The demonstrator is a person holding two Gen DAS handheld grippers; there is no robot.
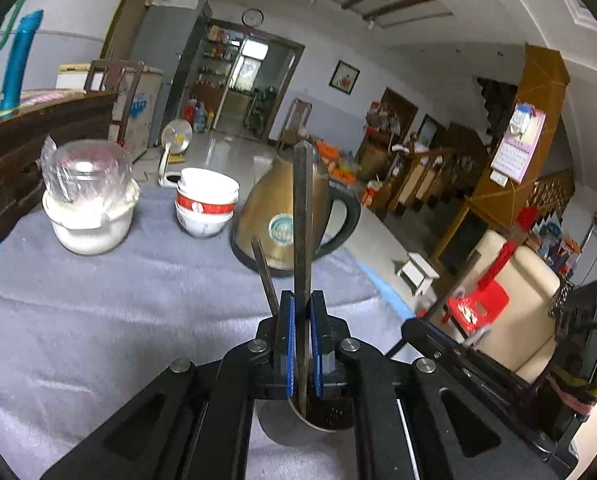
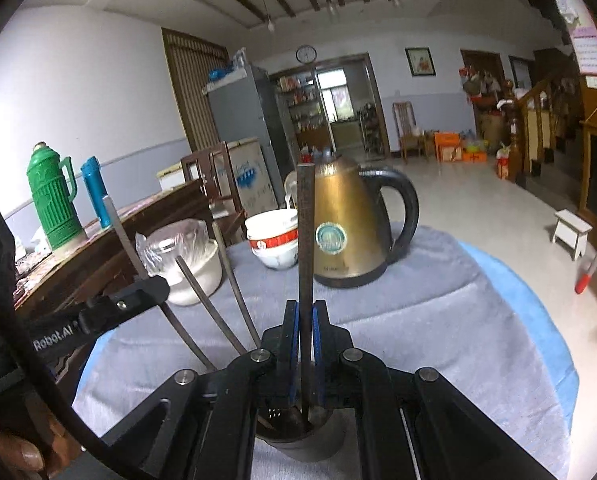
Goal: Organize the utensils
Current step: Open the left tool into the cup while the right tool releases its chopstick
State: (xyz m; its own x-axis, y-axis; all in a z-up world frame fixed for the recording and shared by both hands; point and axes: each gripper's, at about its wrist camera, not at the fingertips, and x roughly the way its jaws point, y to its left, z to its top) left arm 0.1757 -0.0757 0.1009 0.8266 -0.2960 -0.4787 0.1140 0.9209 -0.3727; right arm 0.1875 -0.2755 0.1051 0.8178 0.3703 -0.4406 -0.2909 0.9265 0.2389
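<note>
Round table (image 2: 458, 320) under a grey cloth, blue edge showing on its far right side. On it, from large to small: brass-coloured kettle (image 2: 348, 232) with black handle turned right; lidded white jar (image 1: 88, 200) wrapped in clear plastic; stack of white bowls (image 1: 206, 204) with a red band.

Left gripper (image 1: 302, 304): blue pads pressed together on a flat dark utensil handle (image 1: 301, 216), pinching it low on the shaft. Long axis runs up and away from the camera, upper tip against the kettle in the left wrist view; lower end stands in a metal cup (image 1: 318, 420) just beneath the jaws. A second handle (image 1: 265, 276) leans left out of the same cup, free of the pads.

Right gripper (image 2: 305, 312): pads likewise closed on a dark, narrow utensil shaft (image 2: 305, 240), near upright, tip up, foot down in the cup (image 2: 298, 436). Three more handles (image 2: 234, 280) fan leftward from the cup. The left gripper's black frame crosses at left, just beside them.

A thumb (image 2: 22, 454) shows at the lower left corner.
</note>
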